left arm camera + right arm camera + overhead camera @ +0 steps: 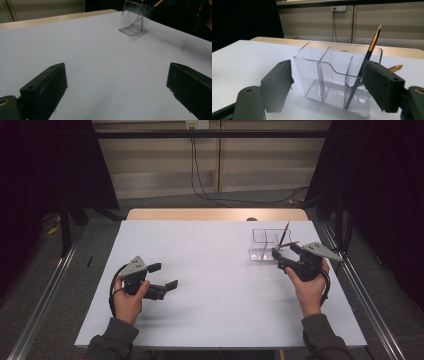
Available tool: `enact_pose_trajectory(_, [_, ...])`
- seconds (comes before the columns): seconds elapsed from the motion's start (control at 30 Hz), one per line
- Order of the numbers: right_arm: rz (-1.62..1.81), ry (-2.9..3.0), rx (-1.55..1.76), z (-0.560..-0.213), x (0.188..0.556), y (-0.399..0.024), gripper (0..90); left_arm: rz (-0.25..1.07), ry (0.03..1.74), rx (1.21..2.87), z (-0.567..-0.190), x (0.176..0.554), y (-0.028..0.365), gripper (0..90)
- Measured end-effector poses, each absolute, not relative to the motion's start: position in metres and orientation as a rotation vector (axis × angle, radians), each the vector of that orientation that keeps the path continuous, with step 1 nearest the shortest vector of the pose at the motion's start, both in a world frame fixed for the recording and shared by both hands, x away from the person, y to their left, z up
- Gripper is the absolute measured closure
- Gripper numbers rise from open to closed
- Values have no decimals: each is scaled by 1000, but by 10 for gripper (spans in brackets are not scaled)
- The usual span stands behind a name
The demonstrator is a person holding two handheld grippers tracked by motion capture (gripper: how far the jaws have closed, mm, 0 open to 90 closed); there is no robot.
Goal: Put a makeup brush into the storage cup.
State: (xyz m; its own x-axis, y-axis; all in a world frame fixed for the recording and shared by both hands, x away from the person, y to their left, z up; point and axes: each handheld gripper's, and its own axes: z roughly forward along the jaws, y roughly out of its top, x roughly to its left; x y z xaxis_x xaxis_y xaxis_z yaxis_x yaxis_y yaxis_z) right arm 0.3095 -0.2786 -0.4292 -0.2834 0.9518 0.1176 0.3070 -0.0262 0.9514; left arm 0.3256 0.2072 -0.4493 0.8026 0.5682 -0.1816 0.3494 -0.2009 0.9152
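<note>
My right fingers [327, 87] spread wide around the clear organizer [337, 75] near the counter's [210, 285] far right, brush [364, 65] leaning inside, my left fingers [162, 276] open, empty, well apart.

A white table top [200, 285] fills the middle of the room, with a strip of pale wood [215, 214] showing along its far edge. Beyond it lies a grey floor [165, 201], where black cables [200, 185] run down from a wall socket [196, 124] on the far beige panelled wall [160, 165]. Black curtains [45, 165] hang at far left and far right. Metal rails [47, 290] run along the floor on both sides. The light is dim and even.
</note>
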Motion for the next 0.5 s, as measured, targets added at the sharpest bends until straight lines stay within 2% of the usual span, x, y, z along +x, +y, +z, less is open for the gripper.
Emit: enact_pose_trajectory(0.5, [1331, 1680, 1322, -432, 296, -278, 206, 243, 713, 1817, -449, 325, 208, 28])
